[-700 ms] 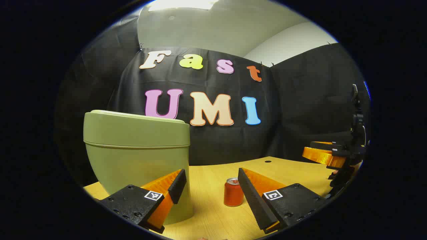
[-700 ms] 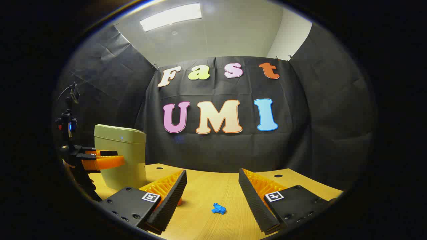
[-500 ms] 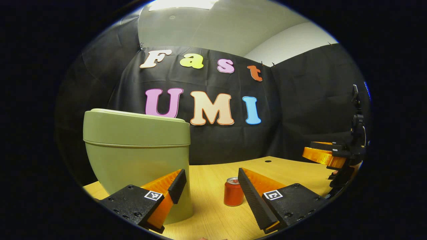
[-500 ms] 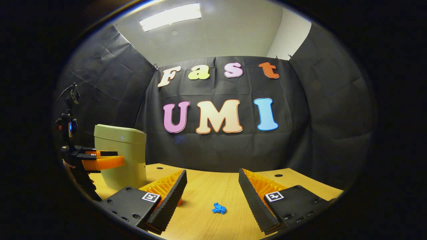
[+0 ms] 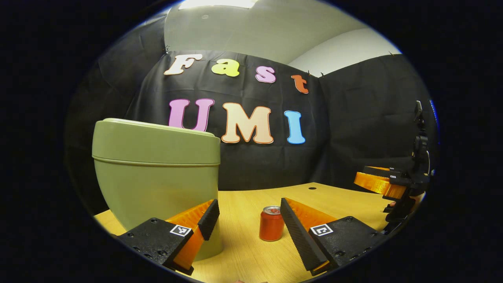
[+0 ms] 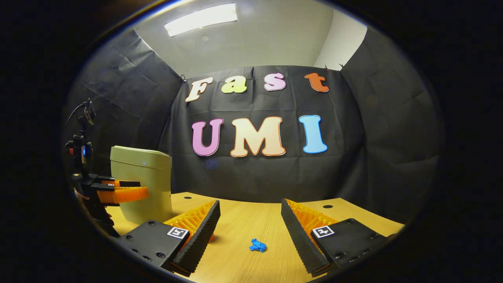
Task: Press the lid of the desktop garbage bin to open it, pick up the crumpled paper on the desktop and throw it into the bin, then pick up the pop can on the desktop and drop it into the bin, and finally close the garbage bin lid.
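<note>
Now I see my left gripper (image 5: 245,214) spread wide and empty, low over the table (image 5: 346,198). The bin (image 5: 157,173) stands close in front, lid shut. The can (image 5: 271,223) stands upright beside it. My right gripper (image 6: 249,218) is spread too, with a small blue scrap (image 6: 257,246), maybe the paper, lying between its fingers.
</note>
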A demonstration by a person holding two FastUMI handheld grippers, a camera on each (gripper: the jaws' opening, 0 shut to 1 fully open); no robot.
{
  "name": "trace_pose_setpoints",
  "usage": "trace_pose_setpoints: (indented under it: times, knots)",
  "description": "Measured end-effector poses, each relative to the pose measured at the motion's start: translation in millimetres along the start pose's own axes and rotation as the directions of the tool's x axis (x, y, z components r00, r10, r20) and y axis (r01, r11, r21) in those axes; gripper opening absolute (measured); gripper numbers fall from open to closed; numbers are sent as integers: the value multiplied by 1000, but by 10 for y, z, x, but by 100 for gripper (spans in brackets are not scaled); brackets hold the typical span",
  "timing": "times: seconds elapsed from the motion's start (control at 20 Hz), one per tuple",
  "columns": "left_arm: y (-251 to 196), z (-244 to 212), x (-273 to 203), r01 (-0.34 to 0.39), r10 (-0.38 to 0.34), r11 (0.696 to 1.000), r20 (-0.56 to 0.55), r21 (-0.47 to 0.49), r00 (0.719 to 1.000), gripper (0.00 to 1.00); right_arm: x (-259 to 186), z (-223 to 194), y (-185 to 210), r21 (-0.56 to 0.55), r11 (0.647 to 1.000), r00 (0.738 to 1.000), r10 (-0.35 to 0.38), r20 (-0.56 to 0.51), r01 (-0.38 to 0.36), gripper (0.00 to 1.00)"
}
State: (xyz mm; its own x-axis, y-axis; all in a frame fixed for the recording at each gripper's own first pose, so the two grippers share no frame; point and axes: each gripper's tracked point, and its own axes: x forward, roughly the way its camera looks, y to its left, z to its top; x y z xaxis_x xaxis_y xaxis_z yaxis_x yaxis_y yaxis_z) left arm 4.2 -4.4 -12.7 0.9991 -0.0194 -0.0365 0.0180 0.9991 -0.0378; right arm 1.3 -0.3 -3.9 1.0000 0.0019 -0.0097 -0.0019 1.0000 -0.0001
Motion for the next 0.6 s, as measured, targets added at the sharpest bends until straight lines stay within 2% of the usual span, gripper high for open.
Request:
trace_pose_setpoints:
  times: [0.25, 0.4, 0.55, 0.6]
  knots:
    - [-21, -1, -4, 9, -9, 1000, 2, -5, 1000, 93, -1, -20, -21, -6, 1000, 1000, -6, -4, 6, 98]
    - [6, 72, -12, -1, 0, 1000, 17, 28, 1000, 92, -2, -16, -11, -7, 1000, 1000, -1, -3, 1, 98]
    - [75, 218, -62, -28, 25, 997, 44, 73, 999, 73, -6, -26, -6, -14, 1000, 1000, 0, -3, 0, 98]
    - [103, 296, -77, -36, 31, 996, 60, 80, 998, 71, 6, -21, 6, -17, 1000, 1000, 2, -4, -2, 98]
